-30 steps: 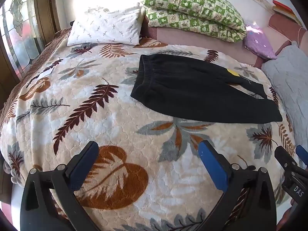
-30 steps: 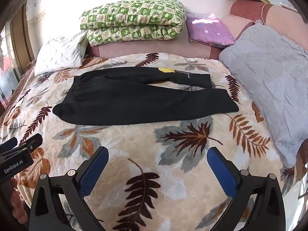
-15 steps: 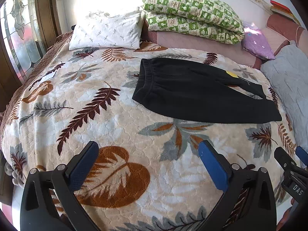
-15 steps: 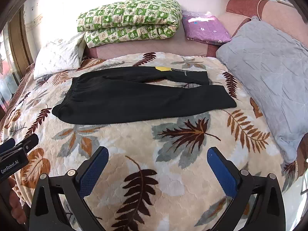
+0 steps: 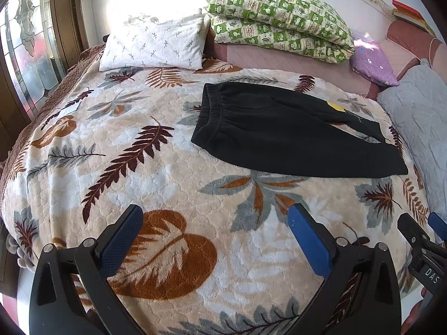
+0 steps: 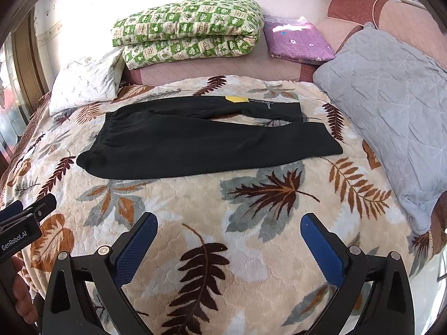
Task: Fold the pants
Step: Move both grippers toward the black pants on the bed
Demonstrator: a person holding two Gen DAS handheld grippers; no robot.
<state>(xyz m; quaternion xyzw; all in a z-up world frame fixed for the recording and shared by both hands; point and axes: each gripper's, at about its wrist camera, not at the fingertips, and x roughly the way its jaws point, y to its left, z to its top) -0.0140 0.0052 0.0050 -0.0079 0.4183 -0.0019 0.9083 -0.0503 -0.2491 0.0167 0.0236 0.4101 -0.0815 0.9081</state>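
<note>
The left gripper (image 5: 213,229) had its two black fingers with blue textured pads (image 5: 120,241) spread wide apart, holding nothing and touching nothing; it hung above the near part of the plush cream bedspread printed with brown and grey leaves (image 5: 173,178). The right gripper (image 6: 227,237) was likewise spread wide and empty, its blue pads (image 6: 321,251) above the same bedspread (image 6: 251,251), just beside the left one. Each tool showed at the edge of the other's view: the right gripper's tips at the lower right of the left wrist view, the left gripper's at the lower left of the right wrist view, where part of a hand (image 6: 21,293) was visible under it.

Well beyond both grippers, the black fleece pants (image 5: 279,131) lay flat on the bedspread, apart from either tool. In the right wrist view the pants (image 6: 201,142) had the elastic waistband toward the left and the two legs running right, the far leg splayed slightly away from the near one. A small yellow patch (image 6: 237,99) sat on the far leg.

Behind the pants lay a white pillow with a sprig print (image 5: 153,46), a folded green-and-cream checked quilt (image 6: 187,30), a purple floral cushion (image 6: 299,42), and, to the right, a grey quilted pillow (image 6: 391,111).
</note>
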